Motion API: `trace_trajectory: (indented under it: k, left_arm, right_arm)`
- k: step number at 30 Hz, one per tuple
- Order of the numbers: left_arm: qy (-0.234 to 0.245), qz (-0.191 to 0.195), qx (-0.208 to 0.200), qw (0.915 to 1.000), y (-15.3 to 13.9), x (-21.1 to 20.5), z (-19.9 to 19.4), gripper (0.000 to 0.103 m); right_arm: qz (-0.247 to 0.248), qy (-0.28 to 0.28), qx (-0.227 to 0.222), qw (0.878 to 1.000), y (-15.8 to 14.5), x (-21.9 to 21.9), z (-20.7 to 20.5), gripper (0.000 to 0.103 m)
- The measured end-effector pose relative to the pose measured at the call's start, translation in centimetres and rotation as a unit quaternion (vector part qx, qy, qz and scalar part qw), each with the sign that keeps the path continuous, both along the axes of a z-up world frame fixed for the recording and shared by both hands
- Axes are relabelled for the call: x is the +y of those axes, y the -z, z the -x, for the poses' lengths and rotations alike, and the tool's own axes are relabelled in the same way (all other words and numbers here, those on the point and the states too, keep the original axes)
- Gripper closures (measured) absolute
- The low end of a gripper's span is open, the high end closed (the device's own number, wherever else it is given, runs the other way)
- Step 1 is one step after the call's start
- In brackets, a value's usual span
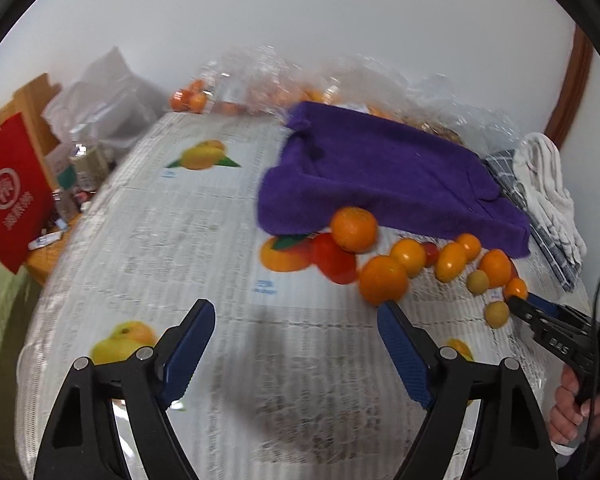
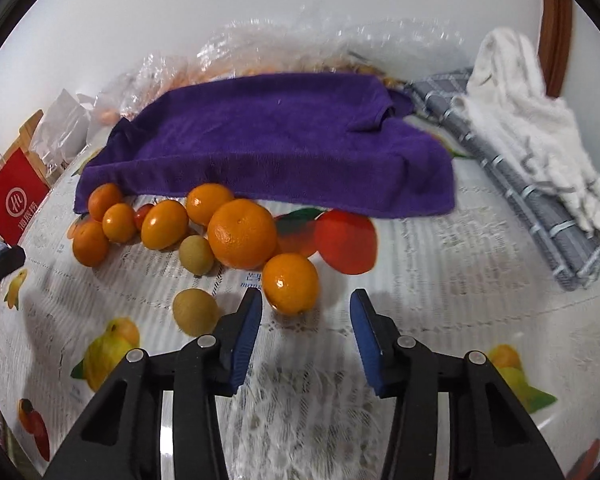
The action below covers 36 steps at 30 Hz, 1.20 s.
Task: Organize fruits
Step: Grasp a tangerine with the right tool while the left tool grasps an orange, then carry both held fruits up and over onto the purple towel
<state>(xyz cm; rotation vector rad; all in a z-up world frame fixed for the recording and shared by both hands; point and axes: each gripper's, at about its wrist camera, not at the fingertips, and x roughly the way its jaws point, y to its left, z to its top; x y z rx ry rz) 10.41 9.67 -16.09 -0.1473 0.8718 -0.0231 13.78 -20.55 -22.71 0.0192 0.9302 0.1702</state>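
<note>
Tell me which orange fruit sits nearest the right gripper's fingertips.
The small glossy orange fruit just beyond the right gripper, close to its left fingertip. The larger dimpled orange and the rest of the cluster lie farther back, toward the purple towel.

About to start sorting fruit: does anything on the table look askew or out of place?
Yes. The purple towel lies rumpled, one corner folded over, its near edge against the loose fruit. Oranges, a red tomato and small greenish fruits are strewn on the tablecloth in no container.
</note>
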Motion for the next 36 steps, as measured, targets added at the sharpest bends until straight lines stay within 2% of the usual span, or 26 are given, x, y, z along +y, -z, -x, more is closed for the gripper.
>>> trace_trajectory:
  k: [5, 12, 18, 20, 22, 29, 36]
  left_arm:
    - [0.021, 0.015, 0.01, 0.9996, 0.7, -2.0, -1.5, 0.02]
    - [0.045, -0.013, 0.019, 0.9988, 2.0, -4.9, -3.4, 0.021]
    - [0.053, -0.006, 0.023, 0.9983, 2.7, -5.9, -4.6, 0.04]
    - [0.053, -0.002, 0.029, 0.9982, 3.1, -6.0, -4.9, 0.057]
    - [0.056, -0.005, 0.023, 0.9982, 3.3, -6.1, -4.9, 0.065]
    - [0.06, -0.001, 0.023, 0.998, 2.6, -5.4, -4.3, 0.066]
    - [0.049, 0.013, 0.014, 0.9986, 0.0, -4.1, -2.6, 0.066]
  right_arm:
    - [0.007, -0.017, -0.017, 1.0, 0.1, 0.5, 0.2, 0.073]
    - [0.007, -0.021, -0.021, 1.0, -0.3, -0.5, 1.0, 0.073]
    - [0.002, -0.004, -0.023, 1.0, -1.0, -2.1, 1.8, 0.073]
    - [-0.008, 0.001, -0.025, 1.0, -1.2, -2.6, 2.0, 0.073]
    - [-0.014, 0.005, -0.026, 1.0, -1.5, -2.7, 2.0, 0.073]
    - [-0.007, 0.01, -0.033, 0.999, -2.4, -2.3, 2.2, 0.074]
    - [-0.027, 0.009, -0.034, 0.999, -4.3, -2.3, 2.1, 0.074]
